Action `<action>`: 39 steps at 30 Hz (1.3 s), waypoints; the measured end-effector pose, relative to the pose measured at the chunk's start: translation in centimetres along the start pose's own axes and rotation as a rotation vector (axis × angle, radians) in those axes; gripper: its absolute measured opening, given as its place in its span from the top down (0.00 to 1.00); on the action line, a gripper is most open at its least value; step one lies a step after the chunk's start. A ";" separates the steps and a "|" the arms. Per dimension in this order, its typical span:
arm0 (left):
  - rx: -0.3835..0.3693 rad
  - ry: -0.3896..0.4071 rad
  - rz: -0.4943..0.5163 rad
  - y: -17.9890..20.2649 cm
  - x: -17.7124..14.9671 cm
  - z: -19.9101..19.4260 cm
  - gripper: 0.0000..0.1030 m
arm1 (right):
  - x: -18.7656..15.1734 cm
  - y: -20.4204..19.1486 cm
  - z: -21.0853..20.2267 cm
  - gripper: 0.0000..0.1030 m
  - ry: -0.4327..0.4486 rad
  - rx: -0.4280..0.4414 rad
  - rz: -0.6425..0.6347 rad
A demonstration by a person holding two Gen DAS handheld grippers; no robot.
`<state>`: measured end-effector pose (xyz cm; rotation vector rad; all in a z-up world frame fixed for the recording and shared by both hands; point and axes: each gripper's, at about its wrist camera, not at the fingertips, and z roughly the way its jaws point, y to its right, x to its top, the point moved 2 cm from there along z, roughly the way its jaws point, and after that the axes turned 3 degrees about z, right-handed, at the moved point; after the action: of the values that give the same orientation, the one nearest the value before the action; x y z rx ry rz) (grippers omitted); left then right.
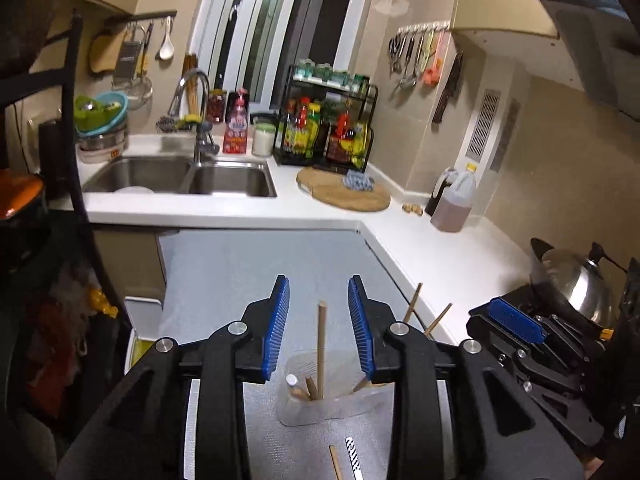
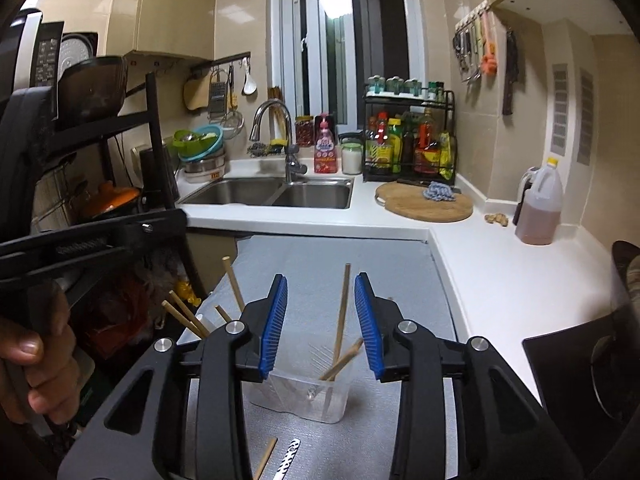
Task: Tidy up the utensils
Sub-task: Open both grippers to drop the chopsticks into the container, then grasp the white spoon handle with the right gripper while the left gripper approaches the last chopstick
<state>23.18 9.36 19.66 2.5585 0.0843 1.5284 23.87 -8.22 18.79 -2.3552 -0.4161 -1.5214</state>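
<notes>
A clear plastic cup stands on the grey mat and holds wooden chopsticks. My left gripper is open above it, touching nothing. A second clear cup holds more chopsticks; my right gripper is open above it and empty. A loose chopstick and a patterned utensil handle lie on the mat near me. The first cup's chopsticks show at the left of the right wrist view. The right gripper shows at the right of the left wrist view.
A double sink with a tap sits at the back. A round wooden board, a condiment rack and an oil jug stand on the white counter. A wok is at right, a black shelf rack at left.
</notes>
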 end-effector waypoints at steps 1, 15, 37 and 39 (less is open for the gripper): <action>0.006 0.023 0.006 0.2 0.0 -1.4 0.71 | -0.1 0.2 -1.0 0.65 0.013 -0.005 0.006; 0.107 0.076 0.004 0.6 -12.7 -10.5 0.71 | -10.9 -0.6 -9.6 0.73 0.005 -0.029 0.058; 0.153 -0.054 -0.067 -1.0 -25.5 -10.8 0.71 | -26.9 -4.4 -1.9 0.82 -0.396 0.024 0.250; 0.148 -0.053 -0.068 -1.0 -25.5 -10.9 0.71 | -27.3 -4.5 -1.4 0.82 -0.417 0.015 0.252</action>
<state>1.48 8.18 2.41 2.6774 0.2849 1.4809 10.16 -6.78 -5.23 -2.5943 -0.2078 -0.9132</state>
